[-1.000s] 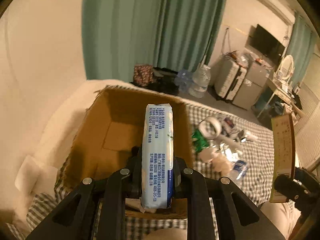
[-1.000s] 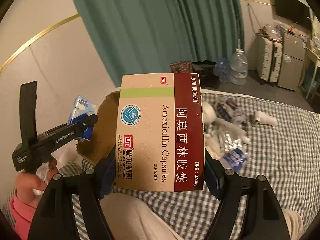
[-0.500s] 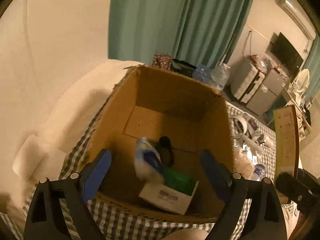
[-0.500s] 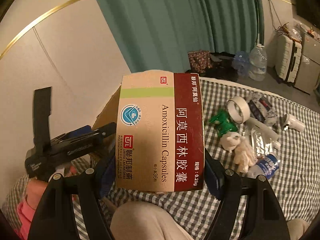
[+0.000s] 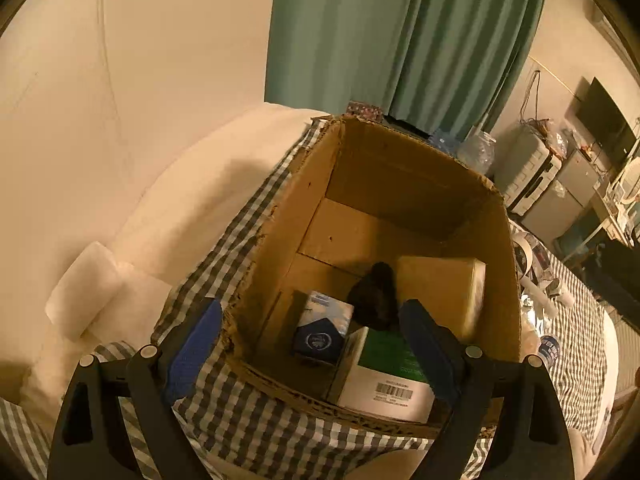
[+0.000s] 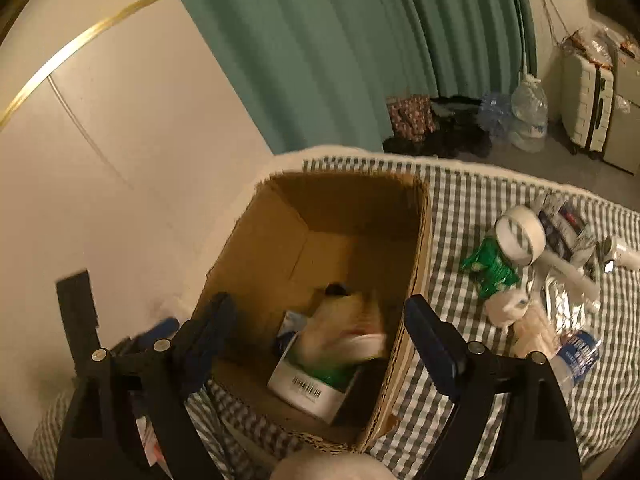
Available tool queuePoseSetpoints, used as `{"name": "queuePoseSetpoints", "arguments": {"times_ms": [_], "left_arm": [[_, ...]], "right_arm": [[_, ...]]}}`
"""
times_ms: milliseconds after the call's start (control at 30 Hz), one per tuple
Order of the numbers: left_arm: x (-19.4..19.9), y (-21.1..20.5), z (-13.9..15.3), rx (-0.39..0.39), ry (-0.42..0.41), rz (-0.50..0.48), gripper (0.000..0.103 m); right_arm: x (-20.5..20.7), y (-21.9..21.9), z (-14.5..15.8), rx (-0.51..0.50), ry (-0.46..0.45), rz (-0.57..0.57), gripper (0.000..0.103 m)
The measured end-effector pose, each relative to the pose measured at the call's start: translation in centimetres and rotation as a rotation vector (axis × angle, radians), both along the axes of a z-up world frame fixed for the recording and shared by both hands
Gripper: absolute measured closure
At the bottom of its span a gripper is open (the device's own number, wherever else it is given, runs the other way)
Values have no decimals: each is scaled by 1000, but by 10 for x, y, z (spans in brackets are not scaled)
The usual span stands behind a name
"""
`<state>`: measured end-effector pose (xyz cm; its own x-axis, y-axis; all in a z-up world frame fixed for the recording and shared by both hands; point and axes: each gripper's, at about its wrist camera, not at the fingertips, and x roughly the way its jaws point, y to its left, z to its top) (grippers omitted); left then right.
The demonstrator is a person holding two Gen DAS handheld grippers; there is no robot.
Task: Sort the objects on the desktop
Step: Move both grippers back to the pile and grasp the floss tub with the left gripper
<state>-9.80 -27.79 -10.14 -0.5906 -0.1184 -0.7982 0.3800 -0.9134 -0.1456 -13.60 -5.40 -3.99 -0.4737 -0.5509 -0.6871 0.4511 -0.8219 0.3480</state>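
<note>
- Now the left tongs (image 5: 312,336) stand wide apart and empty, hanging over the near rim of the cardboard box (image 5: 280,240), which sits on a checked bedspread (image 5: 240,420).
- Between and just beyond their blue pads lie the box's contents: a small blue-and-white pack (image 5: 322,328) near the left pad, a green-and-white carton with a barcode (image 5: 384,376) against the near wall, a black lump (image 5: 376,296) behind it, and a tan medicine box (image 5: 440,284) tilted against the right wall.
- The right tongs (image 6: 316,340) are opening, nothing pressed between the pads; the medicine box (image 6: 344,328) shows below them as a blurred tan shape inside the cardboard box (image 6: 256,240), over the barcoded carton (image 6: 308,388).
- At the left edge of the right wrist view, part of the other black tool shows beside the box wall.
- Outside the box, to its right on the bedspread (image 6: 460,200), lie the unsorted things: a roll of white tape (image 6: 520,236), a green packet (image 6: 490,268) touching it, a pale crumpled item (image 6: 508,306) just below, foil packets (image 6: 568,296) and a small bottle with a blue label (image 6: 578,354).
- Beyond the bed hang green curtains (image 6: 340,60); water jugs (image 6: 528,116) and suitcases (image 6: 588,100) stand on the floor.
</note>
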Motion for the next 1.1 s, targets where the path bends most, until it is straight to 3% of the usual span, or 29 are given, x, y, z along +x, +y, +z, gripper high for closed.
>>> {"name": "queuePoseSetpoints", "arguments": {"times_ms": [200,400,533,600,700,767,867,900,1000,1100], "left_arm": [[0,41,11,-29,20,-78,8],[0,115,24,-26,70,-191,2],[3,179,29,-48,125,-296,1],[8,213,30,-89,178,-349,0],[12,263,23,-167,243,-399,0],[6,292,13,-186,233,-444,0],[-11,328,-9,-174,184,-502,0],[-16,337,-17,-157,173,-528,0],[-32,366,-42,-140,146,-601,0],[-48,388,-65,-184,119,-656,0]], "right_arm": [[2,66,8,6,45,-130,14],[9,152,24,57,111,-258,3],[34,196,38,179,276,-317,0],[56,218,44,255,427,-379,0],[82,240,46,278,593,-434,0],[83,256,41,236,554,-427,0],[63,287,13,175,315,-448,0],[59,295,5,171,282,-462,0],[50,313,-21,171,262,-479,0],[36,329,-48,158,216,-483,0]]}}
